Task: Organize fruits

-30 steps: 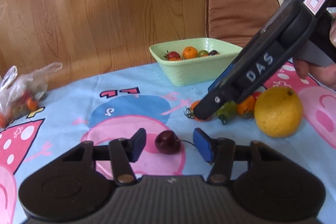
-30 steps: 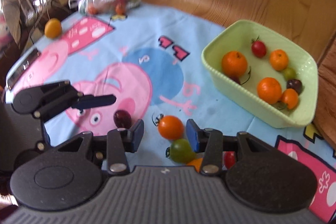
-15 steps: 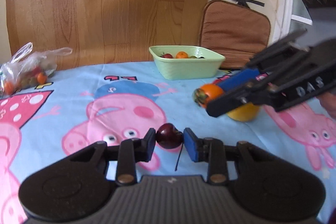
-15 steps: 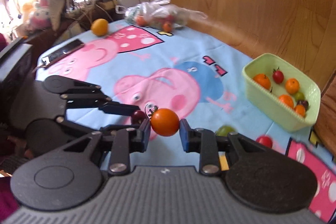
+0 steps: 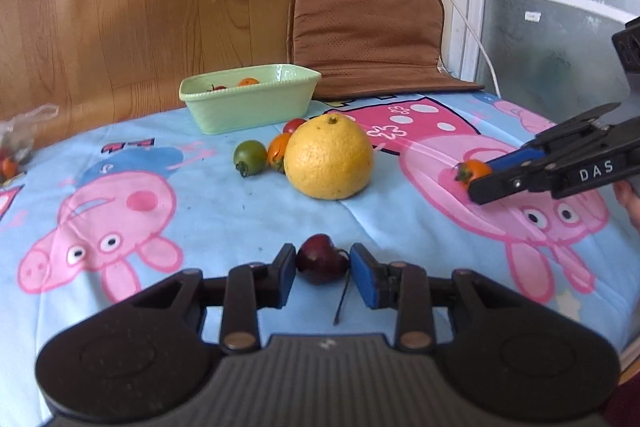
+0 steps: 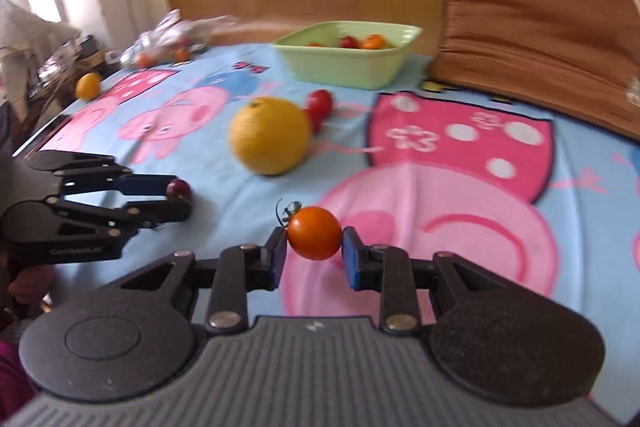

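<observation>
Between the blue pads of the left gripper (image 5: 322, 273) sits a dark red cherry (image 5: 321, 259), pinched on both sides with its stem hanging down toward the camera; the jaws stand narrow and clamped. The right gripper (image 6: 314, 251) is likewise narrow, pressed on an orange cherry tomato (image 6: 314, 233) with its green calyx pointing up and left. Both fruits ride clear above the cartoon-pig tablecloth (image 5: 208, 203).

Taking the green basin (image 5: 250, 99) as the landmark: it lies ahead of both grippers and beyond the big yellow citrus (image 5: 329, 157), which stands between the held fruits and the basin. In the left wrist view the basin is ahead and slightly left; in the right wrist view it is ahead and a little right of centre. Neither hand looks clearly nearer. The basin's long axis runs roughly across both views.

Just on the near side of the basin, beside the citrus, lie a green tomato (image 5: 250, 157), a small orange tomato (image 5: 279, 157) and a red tomato (image 5: 294, 125). The carry probably needs to pass over or round the citrus.
</observation>
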Tool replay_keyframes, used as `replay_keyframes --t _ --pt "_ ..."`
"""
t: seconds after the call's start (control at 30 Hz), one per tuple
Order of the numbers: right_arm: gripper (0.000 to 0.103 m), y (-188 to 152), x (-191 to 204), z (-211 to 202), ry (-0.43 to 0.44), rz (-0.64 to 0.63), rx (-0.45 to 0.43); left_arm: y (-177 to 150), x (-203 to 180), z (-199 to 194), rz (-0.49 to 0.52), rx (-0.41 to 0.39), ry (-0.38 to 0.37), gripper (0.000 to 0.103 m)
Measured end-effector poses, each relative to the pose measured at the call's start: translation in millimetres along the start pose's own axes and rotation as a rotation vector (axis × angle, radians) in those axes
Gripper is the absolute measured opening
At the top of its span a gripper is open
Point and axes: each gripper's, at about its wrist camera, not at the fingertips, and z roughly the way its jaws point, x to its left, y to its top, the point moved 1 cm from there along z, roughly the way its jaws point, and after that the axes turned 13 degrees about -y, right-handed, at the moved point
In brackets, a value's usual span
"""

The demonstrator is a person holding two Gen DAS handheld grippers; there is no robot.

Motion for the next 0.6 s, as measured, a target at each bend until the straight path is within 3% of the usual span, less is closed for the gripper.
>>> replay_keyframes --t 0.1,0.17,0.23,0.3,0.47,0.6 --pt "0.033 -12 -5 6 -0.062 0.002 -0.026 1 -4 7 0.019 0.014 0.034 0.035" --pt "0.034 -18 -6 10 -0.054 0.019 -0.05 2 -2 6 0.013 0.015 0.032 0.039" --pt "0.037 -22 -8 9 -0.049 0.035 -0.078 4 2 1 -0.01 0.005 0.033 0.05" --pt "0.049 -25 -12 4 -0.036 0.057 -0.104 5 4 -10 -0.031 -0.02 0.046 0.057" --pt "0.052 -40 -21 -17 -0.004 0.06 -0.165 -2 4 -42 -0.041 -0.091 0.067 0.072" --pt "0.055 -42 -25 -21 0.004 0.057 -0.179 -6 1 -48 -0.034 -0.096 0.069 0.074"
